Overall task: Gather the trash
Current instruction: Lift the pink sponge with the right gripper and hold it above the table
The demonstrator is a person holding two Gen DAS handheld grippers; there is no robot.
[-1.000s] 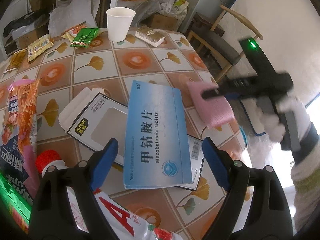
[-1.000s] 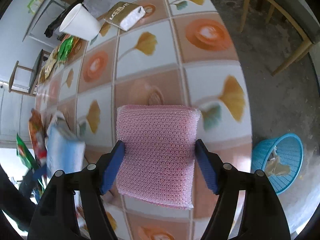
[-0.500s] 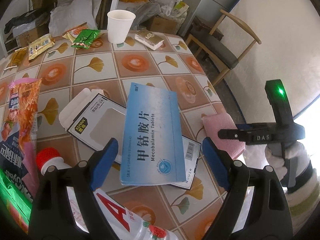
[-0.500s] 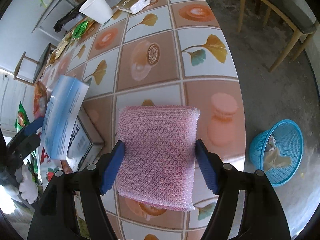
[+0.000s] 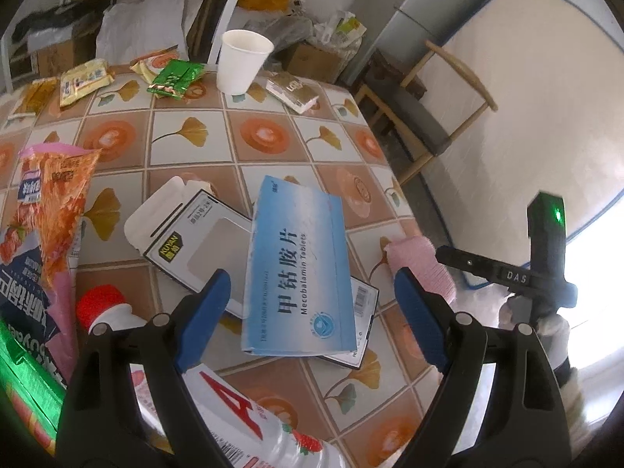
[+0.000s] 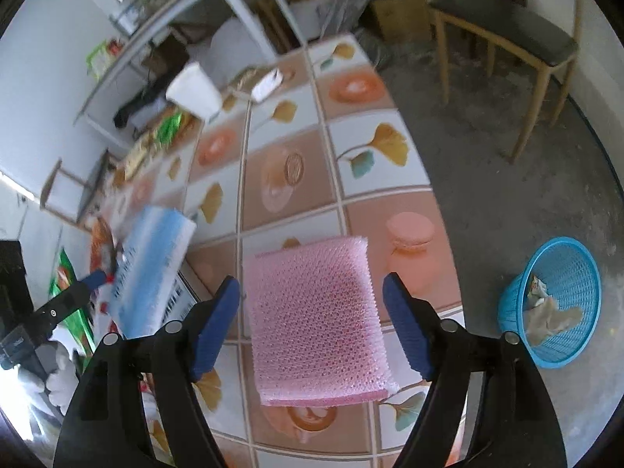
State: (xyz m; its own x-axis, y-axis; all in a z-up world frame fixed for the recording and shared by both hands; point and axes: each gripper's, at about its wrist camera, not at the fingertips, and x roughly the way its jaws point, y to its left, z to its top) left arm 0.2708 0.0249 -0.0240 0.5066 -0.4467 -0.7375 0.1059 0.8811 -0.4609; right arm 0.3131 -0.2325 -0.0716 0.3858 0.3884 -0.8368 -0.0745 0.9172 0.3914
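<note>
My right gripper (image 6: pixel 312 319) is open, its blue pads apart from the pink mesh sponge (image 6: pixel 318 323) that lies on the table near the right edge. The sponge also shows in the left wrist view (image 5: pixel 421 265). My left gripper (image 5: pixel 312 319) is open; a blue Mecobalamin tablet box (image 5: pixel 298 269) sits tilted between its fingers, on a black-and-white Kuyan box (image 5: pixel 199 241). Whether a pad touches it I cannot tell. A blue trash basket (image 6: pixel 553 304) with some rubbish stands on the floor to the right of the table.
A white paper cup (image 5: pixel 241 60), a green wrapper (image 5: pixel 175 78), yellow sachets (image 5: pixel 84 80) and a small box (image 5: pixel 290 91) lie at the far side. An orange snack bag (image 5: pixel 54 195) and a red-capped bottle (image 5: pixel 105 308) lie left. A wooden chair (image 6: pixel 507 31) stands beyond the table.
My right gripper has opened and let go of the pink sponge, which now rests on the table. It also moved back toward the table's near right edge. The left gripper barely moved.
</note>
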